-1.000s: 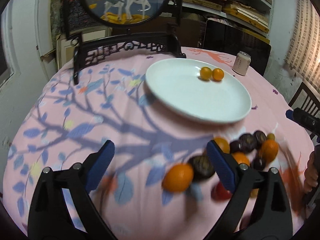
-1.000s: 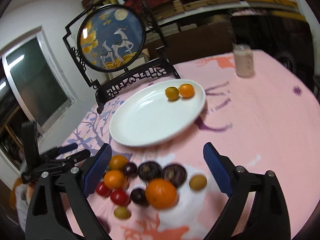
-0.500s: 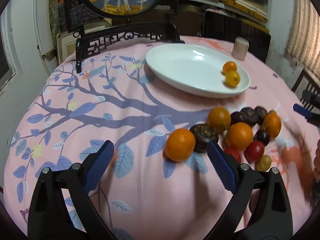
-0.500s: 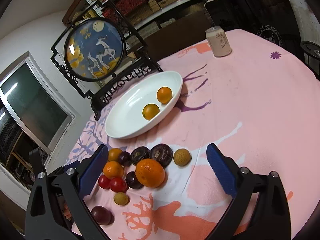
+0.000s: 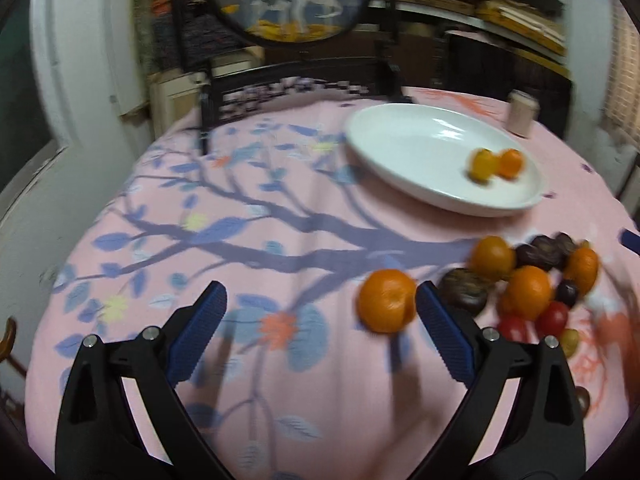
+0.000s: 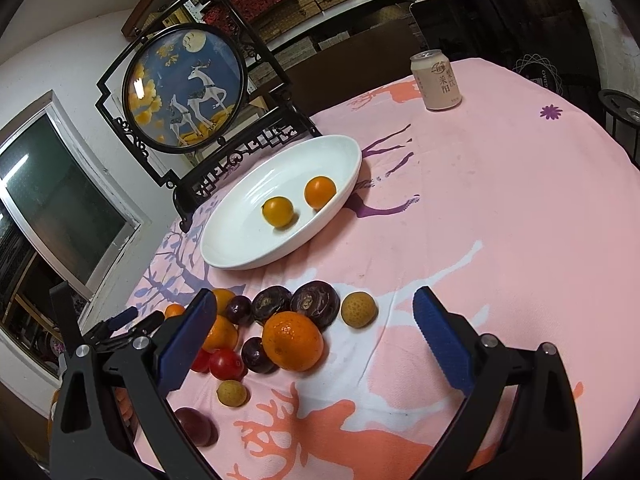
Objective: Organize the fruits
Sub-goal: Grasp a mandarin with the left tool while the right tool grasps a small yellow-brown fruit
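My left gripper [image 5: 320,312] is open above the pink cloth, and a loose orange [image 5: 386,306] lies on the cloth between its fingers, right beside the right-hand pad. My right gripper [image 6: 314,308] is open wide over a pile of fruit: a big orange [image 6: 292,340], two dark wrinkled fruits [image 6: 315,308], cherry tomatoes [image 6: 226,362] and a small yellowish fruit [image 6: 359,309]. Nothing is gripped. Beyond the pile stands a white plate [image 6: 248,240] holding two small oranges [image 6: 278,211]. The left wrist view shows the same plate [image 5: 400,148] and pile [image 5: 532,280], blurred.
A framed round deer screen [image 6: 188,88] on a black stand rises at the table's far edge behind the plate. A drink can [image 6: 436,80] stands at the far right. A dark plum [image 6: 194,426] lies apart near my right gripper's left finger.
The two small oranges have rolled across the plate. The left wrist view has swung, so the loose orange now sits by the right finger. The right wrist view has rolled and steadied.
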